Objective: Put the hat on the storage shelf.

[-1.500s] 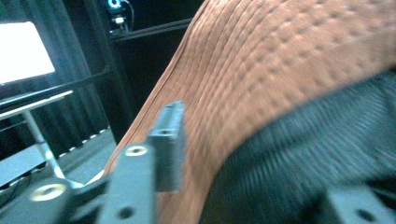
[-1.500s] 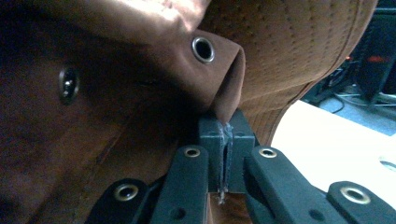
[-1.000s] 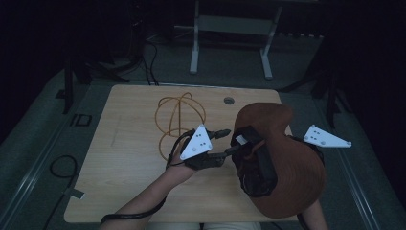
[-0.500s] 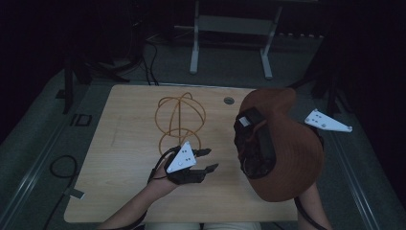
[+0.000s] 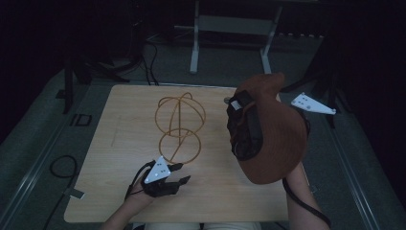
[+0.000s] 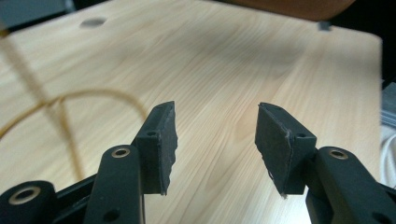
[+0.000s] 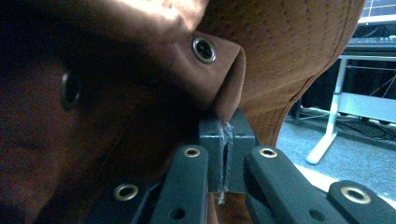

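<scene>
**Brown hat held up in the right tool, left tool open over the counter**

The right tool [image 7: 224,154] has its jaws pinched together on a fold of the brown hat [image 5: 275,129], just below a metal eyelet [image 7: 204,49]. In the high view the hat hangs above the right side of the wooden counter [image 5: 124,120], its dark lining turned toward the middle. The left tool [image 5: 179,173] sits low near the front edge of the counter, its jaws parted about halfway with nothing between them, bare wood showing in the gap. Just beyond it stands a wire stand [image 5: 179,127] made of golden hoops, near the counter's middle and apart from the hat.
</scene>
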`<state>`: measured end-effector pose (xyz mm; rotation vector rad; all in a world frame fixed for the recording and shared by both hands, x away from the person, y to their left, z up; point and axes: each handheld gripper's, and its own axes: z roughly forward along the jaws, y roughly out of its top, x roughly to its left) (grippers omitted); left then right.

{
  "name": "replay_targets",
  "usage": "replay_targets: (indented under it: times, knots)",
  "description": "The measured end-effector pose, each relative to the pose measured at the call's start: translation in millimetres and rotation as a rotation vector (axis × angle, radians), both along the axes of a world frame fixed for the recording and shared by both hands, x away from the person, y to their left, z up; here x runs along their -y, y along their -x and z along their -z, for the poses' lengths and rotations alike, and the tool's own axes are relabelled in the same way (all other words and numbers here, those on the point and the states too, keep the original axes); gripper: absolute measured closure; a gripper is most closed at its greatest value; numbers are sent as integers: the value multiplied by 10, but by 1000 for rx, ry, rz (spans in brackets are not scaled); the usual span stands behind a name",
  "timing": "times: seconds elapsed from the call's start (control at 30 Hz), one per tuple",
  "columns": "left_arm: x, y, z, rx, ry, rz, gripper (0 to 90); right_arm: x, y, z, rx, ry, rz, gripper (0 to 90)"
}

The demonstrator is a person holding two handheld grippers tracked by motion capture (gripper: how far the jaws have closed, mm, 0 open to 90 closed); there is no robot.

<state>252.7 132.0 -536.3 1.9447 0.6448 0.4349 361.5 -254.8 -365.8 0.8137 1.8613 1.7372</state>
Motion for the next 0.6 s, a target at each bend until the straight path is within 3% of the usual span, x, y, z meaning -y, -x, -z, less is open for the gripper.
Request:
replay_targets:
  times: [0.27,0.43,0.53,0.6]
  knots:
    - [-536,123,179,-32,0,-140,490,-220,-188,-116,15,7,17,880]
    - [-841,232,257,-28,-9,-223,475,-384,-332,-197,21,22,42,879]
    - [-1006,287,307,-41,-35,-311,475,-501,-418,-251,22,35,40,880]
    - [-1098,321,338,-56,-24,-361,475,-583,-476,-272,27,42,44,879]
